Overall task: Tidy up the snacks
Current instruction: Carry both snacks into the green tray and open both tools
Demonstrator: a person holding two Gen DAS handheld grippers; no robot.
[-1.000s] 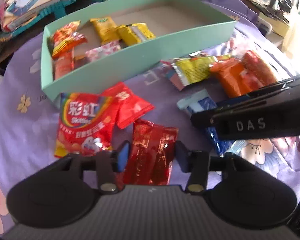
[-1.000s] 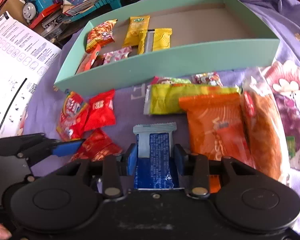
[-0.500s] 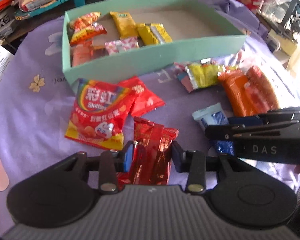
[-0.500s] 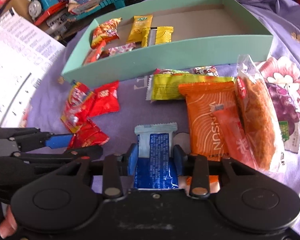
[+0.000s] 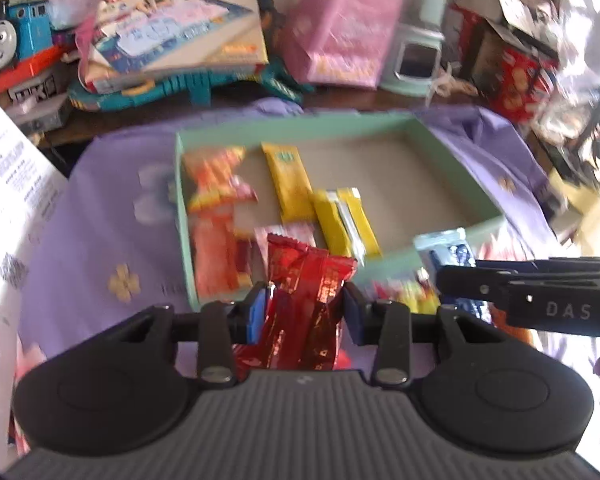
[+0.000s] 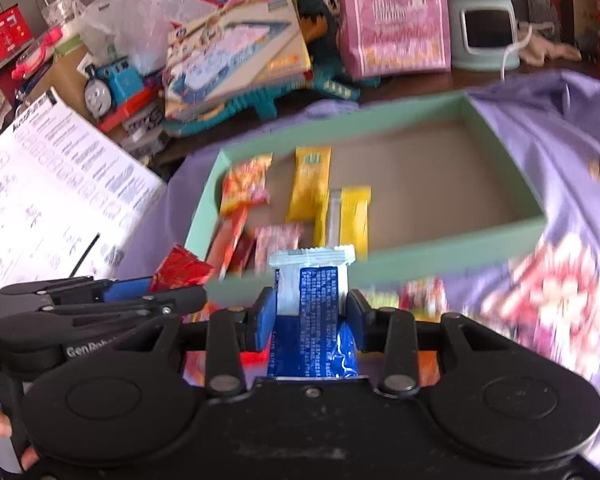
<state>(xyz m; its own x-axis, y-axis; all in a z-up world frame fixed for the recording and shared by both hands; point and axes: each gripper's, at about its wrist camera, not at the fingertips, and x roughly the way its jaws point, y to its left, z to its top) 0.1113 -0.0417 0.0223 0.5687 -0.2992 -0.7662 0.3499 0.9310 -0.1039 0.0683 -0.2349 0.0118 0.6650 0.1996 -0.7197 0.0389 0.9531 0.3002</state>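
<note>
My left gripper (image 5: 305, 312) is shut on a shiny red snack packet (image 5: 306, 300) and holds it lifted in front of the near wall of the mint green box (image 5: 388, 122). My right gripper (image 6: 311, 314) is shut on a blue and white snack packet (image 6: 314, 304), also lifted before the box (image 6: 500, 144). Inside the box lie yellow bars (image 5: 288, 184), orange-red packets (image 5: 216, 196) and a pink packet. In the left wrist view the right gripper with its blue packet (image 5: 448, 250) shows at the right.
A purple flowered cloth (image 5: 100, 208) covers the table. More loose snacks lie on it below the grippers, blurred. Behind the box are a toy train (image 6: 112, 84), stacked boxes (image 6: 236, 52), a pink bag (image 6: 396, 20) and a mint appliance. A printed sheet (image 6: 52, 192) lies at the left.
Both grippers have lifted their packets off the cloth and moved forward toward the box. The loose snacks on the cloth have dropped out of view below.
</note>
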